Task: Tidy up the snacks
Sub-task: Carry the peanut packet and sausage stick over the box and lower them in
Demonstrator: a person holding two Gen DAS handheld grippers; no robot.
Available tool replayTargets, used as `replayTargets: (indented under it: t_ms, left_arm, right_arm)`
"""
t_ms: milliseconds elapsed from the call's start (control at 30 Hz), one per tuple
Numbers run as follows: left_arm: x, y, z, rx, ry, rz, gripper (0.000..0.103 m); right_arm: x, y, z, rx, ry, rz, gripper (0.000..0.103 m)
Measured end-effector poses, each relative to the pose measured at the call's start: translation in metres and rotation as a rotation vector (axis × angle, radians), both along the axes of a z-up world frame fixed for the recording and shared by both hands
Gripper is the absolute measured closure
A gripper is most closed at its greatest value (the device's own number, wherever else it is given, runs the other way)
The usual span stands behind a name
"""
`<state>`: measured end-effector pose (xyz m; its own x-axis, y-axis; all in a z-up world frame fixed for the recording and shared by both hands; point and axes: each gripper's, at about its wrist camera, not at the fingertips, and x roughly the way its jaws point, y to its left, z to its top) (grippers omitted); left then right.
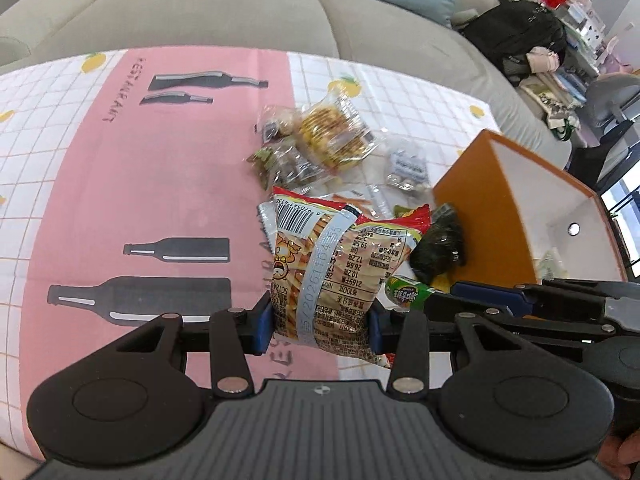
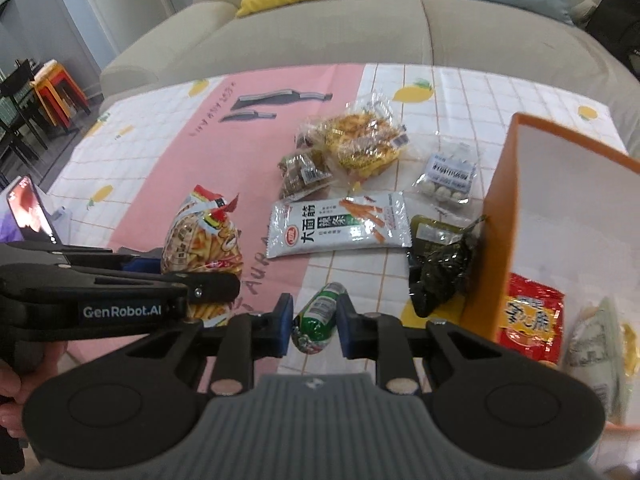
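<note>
My left gripper [image 1: 320,326] is shut on a bag of stick crisps [image 1: 336,264], lifted off the cloth; the same bag [image 2: 204,248] shows in the right wrist view beside the left gripper [image 2: 168,284]. A small green tube snack [image 2: 318,318] is pinched between the blue pads of my right gripper [image 2: 314,326]; its end [image 1: 408,292] shows in the left wrist view next to the right gripper [image 1: 460,296]. Loose on the cloth lie a white noodle-stick packet [image 2: 340,226], a dark seaweed packet [image 2: 440,268], a yellow biscuit bag [image 2: 360,144] and a bag of white balls [image 2: 446,180].
An orange box [image 2: 500,216] with white inside stands at the right and holds a red packet [image 2: 528,320] and a pale one [image 2: 596,344]. The pink and white tablecloth [image 2: 160,152] lies before a grey sofa [image 2: 320,28]. A phone [image 2: 30,208] sits at the left.
</note>
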<state>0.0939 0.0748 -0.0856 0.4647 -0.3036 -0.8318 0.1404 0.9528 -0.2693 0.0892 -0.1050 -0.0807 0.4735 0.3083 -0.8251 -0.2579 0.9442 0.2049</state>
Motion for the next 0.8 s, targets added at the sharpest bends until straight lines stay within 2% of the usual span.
replayTargets:
  t_ms: [467,800]
  left_arm:
    - [-0.026,-0.045,0.049,-0.007,-0.104,-0.066,0.054]
    - [-0.023,-0.1,0.074,-0.008,-0.152,-0.196,0.054]
  right_arm:
    - [-0.045,-0.049,0.054,0.056,-0.132,-0.064,0.083]
    - [-0.057,-0.095,0.076,0.044,-0.185,-0.125,0.085]
